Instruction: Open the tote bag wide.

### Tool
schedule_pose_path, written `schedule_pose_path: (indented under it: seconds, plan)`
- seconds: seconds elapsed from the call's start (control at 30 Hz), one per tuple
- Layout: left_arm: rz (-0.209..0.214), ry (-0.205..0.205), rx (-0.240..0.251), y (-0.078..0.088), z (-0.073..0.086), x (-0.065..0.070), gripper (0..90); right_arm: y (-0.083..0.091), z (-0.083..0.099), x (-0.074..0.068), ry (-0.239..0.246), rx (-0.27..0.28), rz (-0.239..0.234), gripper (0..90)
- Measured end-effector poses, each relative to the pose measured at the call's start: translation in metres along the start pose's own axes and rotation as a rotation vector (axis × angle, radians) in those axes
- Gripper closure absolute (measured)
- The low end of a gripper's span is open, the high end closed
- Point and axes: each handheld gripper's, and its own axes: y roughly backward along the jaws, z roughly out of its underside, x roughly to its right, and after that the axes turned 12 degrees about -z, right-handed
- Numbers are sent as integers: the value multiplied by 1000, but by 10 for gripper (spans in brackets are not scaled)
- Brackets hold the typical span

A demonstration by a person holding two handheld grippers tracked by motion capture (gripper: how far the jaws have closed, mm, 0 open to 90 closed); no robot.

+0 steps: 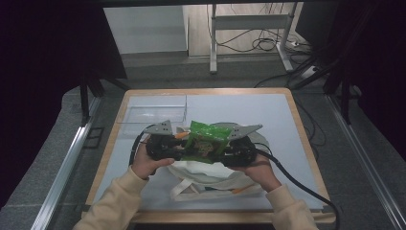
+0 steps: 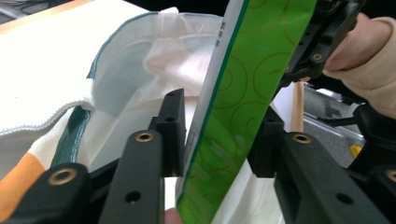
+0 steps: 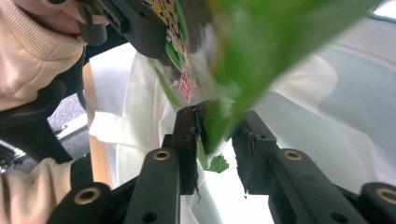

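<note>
A green snack bag [image 1: 206, 139] hangs in the air between my two grippers, above a white cloth tote [image 1: 206, 175] that lies on the table. My left gripper [image 1: 186, 143] comes in from the left, and its jaws stand against both sides of the bag [image 2: 247, 84]. From the right, my right gripper [image 1: 224, 146] has its jaws on the bag's lower corner [image 3: 261, 42]. The left gripper view looks along my left gripper [image 2: 219, 140] at the tote's open mouth [image 2: 140, 70] behind the bag. Under my right gripper [image 3: 217, 135] the tote [image 3: 327, 93] spreads out.
A clear plastic box [image 1: 153, 114] stands at the back left of the white mat [image 1: 268, 115], which lies on the wooden-edged table [image 1: 306, 139]. The tote's handles [image 1: 191, 189] trail toward the front edge. Cables run from both grippers, the right one [image 1: 297, 184] off the table's front right.
</note>
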Motion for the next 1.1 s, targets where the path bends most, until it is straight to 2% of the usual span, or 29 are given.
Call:
schedule_pose_path:
  seconds: [0.1,0.17,0.2,0.33,0.47,0.53,0.63,0.73,0.9,0.97,1.1]
  plan:
    - [2,5,-2,-2,1,-1,610,0,0,0,8,-8,-5,731]
    - [6,10,-9,-1,2,-1,630,0,0,1,8,-11,-5,729]
    - [23,15,-13,-1,2,-2,658,1,0,1,8,-9,-4,717]
    - [43,13,-6,-1,2,-1,713,4,-2,0,24,33,16,649]
    - [78,25,8,-2,3,-3,719,4,-2,1,38,66,4,583]
    - [77,18,5,-3,3,-2,719,2,-2,1,39,70,-5,572]
    - [70,12,-2,-3,3,-2,718,0,-1,3,26,61,-24,619]
    - [86,18,1,-2,4,-5,713,3,0,7,7,75,-79,684]
    - [50,18,-4,-5,5,-5,632,4,0,6,9,66,-93,729]
    - [35,2,-13,-7,5,-3,595,4,0,6,6,60,-93,734]
    - [-1,-19,-9,-6,5,-1,424,7,0,6,4,42,-84,737]
